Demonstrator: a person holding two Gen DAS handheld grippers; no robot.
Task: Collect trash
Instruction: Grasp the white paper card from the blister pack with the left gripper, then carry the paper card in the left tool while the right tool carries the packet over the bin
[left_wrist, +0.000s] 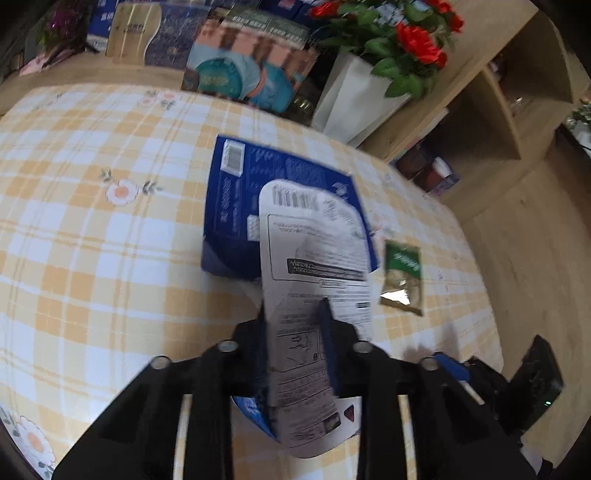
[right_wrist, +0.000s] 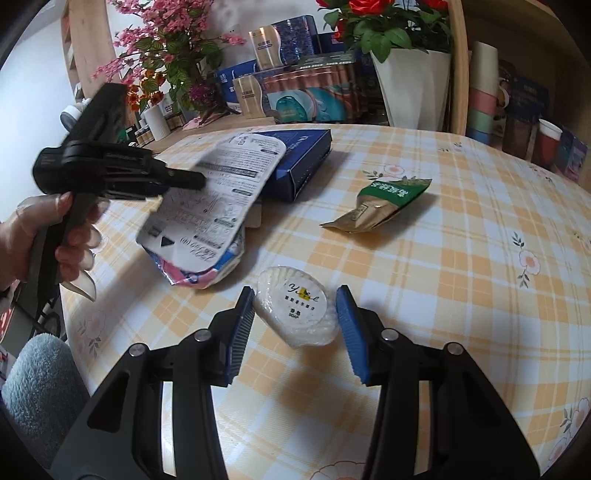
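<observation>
Checked plastic tablecloth (right_wrist: 443, 258). Left gripper (left_wrist: 295, 314) pinches flat printed card package (left_wrist: 314, 258), slightly blurred. Right gripper (right_wrist: 295, 314) wide, straddling crinkly round soap packet (right_wrist: 295, 306); foil sachet (right_wrist: 380, 206) ahead-right.

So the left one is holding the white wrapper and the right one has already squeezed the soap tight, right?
Not quite. The left gripper does hold the white wrapper, but the right gripper is open: the right wrist view shows its jaws either side of the soap, not squeezing it.

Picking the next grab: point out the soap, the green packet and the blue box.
soap (right_wrist: 301, 308), right wrist view, on its printed round label.
green packet (right_wrist: 384, 203), right wrist view, middle of the crumpled foil body.
blue box (left_wrist: 236, 192), left wrist view, on its top face.
</observation>
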